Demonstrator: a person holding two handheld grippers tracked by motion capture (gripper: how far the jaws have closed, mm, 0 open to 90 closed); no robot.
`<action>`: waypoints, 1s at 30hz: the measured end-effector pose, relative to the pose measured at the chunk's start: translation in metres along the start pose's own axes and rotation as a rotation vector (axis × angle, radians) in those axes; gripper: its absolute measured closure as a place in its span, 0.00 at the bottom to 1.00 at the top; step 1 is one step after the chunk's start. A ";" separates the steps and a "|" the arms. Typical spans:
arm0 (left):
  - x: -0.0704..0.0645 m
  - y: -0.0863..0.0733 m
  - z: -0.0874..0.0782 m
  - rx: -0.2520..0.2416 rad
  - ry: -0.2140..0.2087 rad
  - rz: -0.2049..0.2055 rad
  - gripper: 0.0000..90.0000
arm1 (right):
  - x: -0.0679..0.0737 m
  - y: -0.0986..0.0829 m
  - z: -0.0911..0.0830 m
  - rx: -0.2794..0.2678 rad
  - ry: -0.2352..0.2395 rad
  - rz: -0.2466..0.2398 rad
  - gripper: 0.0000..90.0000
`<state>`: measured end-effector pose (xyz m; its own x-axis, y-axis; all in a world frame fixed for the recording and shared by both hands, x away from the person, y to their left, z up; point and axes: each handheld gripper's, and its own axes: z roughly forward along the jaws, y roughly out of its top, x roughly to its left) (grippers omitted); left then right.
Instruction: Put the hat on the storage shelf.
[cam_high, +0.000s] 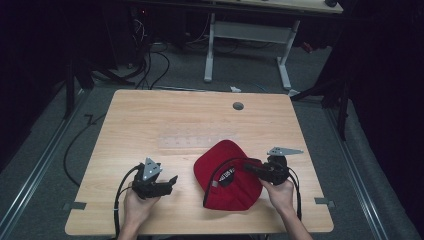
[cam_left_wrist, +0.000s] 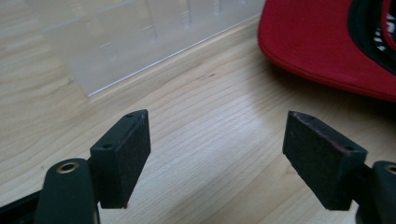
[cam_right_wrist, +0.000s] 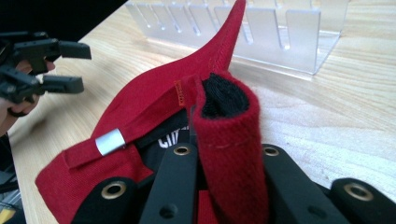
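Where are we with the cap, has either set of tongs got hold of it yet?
Done: the right tongs are shut on the red cap, pinching a fold of its fabric, with one edge lifted off the table. In hand: the left tongs hang open beside the cap, empty. Left: whatever comes next for the cap; it is still on the table near the clear plastic rack.

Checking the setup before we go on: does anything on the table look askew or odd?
The red cap lies upside down, one edge pinched and lifted by the right gripper. The left gripper is open beside it. Nothing looks spilled or damaged.
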<state>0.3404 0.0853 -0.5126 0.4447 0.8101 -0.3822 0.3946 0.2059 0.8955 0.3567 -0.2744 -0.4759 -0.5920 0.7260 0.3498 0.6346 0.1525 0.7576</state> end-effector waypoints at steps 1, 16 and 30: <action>-0.003 0.000 -0.001 -0.003 -0.011 0.005 0.26 | 0.000 0.001 -0.001 -0.004 0.000 0.002 0.94; -0.040 -0.017 0.004 0.056 -0.113 0.080 0.22 | -0.002 0.012 -0.011 -0.022 0.027 0.043 0.94; -0.052 -0.027 0.012 0.078 -0.125 0.134 0.19 | 0.008 0.029 -0.020 -0.038 0.076 0.032 0.94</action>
<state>0.3161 0.0312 -0.5193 0.5919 0.7518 -0.2907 0.3843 0.0538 0.9217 0.3600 -0.2780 -0.4403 -0.6088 0.6768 0.4140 0.6354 0.1034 0.7652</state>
